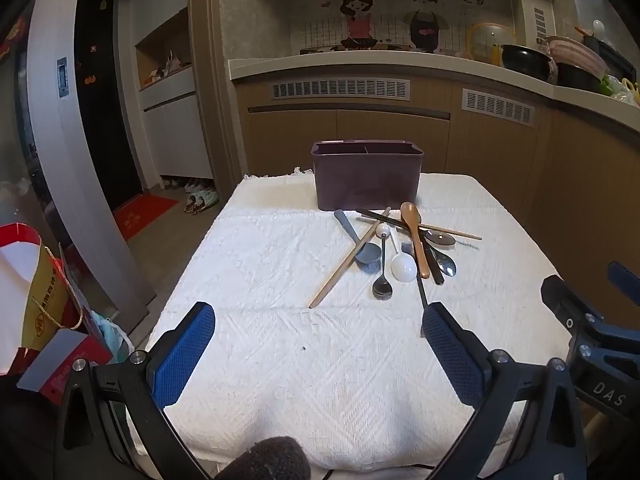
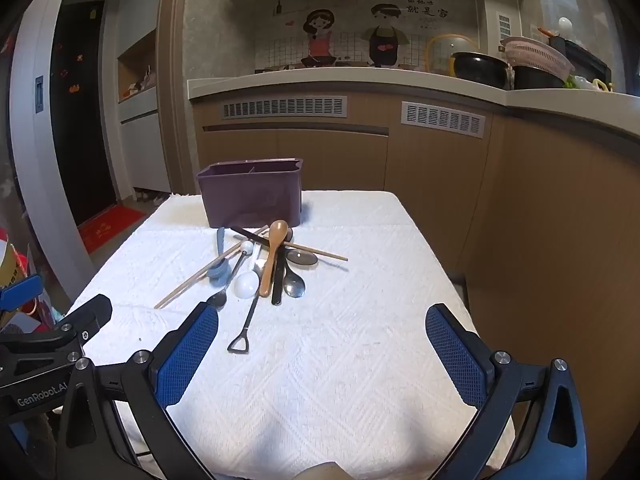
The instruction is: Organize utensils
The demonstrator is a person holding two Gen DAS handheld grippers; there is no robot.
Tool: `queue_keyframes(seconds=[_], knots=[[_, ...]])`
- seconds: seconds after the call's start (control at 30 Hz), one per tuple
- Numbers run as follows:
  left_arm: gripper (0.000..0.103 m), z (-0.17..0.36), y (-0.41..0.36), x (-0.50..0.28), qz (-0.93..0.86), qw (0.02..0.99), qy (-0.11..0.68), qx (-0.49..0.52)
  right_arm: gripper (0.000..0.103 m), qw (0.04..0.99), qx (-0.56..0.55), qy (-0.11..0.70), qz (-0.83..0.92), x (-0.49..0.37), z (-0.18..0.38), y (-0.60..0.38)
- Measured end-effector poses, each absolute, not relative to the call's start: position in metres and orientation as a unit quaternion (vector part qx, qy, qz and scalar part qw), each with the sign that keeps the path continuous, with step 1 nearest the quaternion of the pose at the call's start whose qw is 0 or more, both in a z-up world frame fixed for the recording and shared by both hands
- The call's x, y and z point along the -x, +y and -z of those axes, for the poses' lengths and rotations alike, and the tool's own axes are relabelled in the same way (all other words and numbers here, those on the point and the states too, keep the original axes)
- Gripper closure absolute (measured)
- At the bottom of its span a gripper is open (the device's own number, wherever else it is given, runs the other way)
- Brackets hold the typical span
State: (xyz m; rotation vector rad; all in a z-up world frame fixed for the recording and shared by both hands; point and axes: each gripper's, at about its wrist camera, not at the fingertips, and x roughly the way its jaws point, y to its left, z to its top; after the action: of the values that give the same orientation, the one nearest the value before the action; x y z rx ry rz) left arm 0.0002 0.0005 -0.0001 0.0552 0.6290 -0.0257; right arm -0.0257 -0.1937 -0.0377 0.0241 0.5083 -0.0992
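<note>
A purple divided utensil holder (image 1: 367, 180) (image 2: 253, 194) stands at the far end of the white cloth. In front of it lies a tangled pile of utensils: a wooden spoon (image 1: 414, 236) (image 2: 272, 254), a white spoon (image 1: 403, 266) (image 2: 246, 283), a grey spoon (image 1: 360, 242) (image 2: 219, 258), metal spoons (image 1: 383, 286) (image 2: 294, 284), wooden chopsticks (image 1: 344, 266) (image 2: 200, 276) and a black-handled piece (image 2: 244, 328). My left gripper (image 1: 318, 328) hovers open near the front of the cloth, nothing between its blue pads. My right gripper (image 2: 322, 330) is open too, empty, just short of the pile.
The white cloth (image 1: 280, 320) (image 2: 360, 300) covers a small table with its edges close on both sides. Behind runs a kitchen counter (image 1: 360, 60) with bowls and a pink colander (image 2: 536, 54). Bags and boxes (image 1: 36, 300) sit on the floor at left.
</note>
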Motion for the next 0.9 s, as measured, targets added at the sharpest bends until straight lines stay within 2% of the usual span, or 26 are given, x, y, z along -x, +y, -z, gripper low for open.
queue_keyframes(seconds=[0.9], knots=[[0.0,0.0001,0.0002,0.0011,0.011,0.952,0.304,-0.03,0.0,0.966,-0.013,0.254,0.048,0.0248,0.0393,-0.194]])
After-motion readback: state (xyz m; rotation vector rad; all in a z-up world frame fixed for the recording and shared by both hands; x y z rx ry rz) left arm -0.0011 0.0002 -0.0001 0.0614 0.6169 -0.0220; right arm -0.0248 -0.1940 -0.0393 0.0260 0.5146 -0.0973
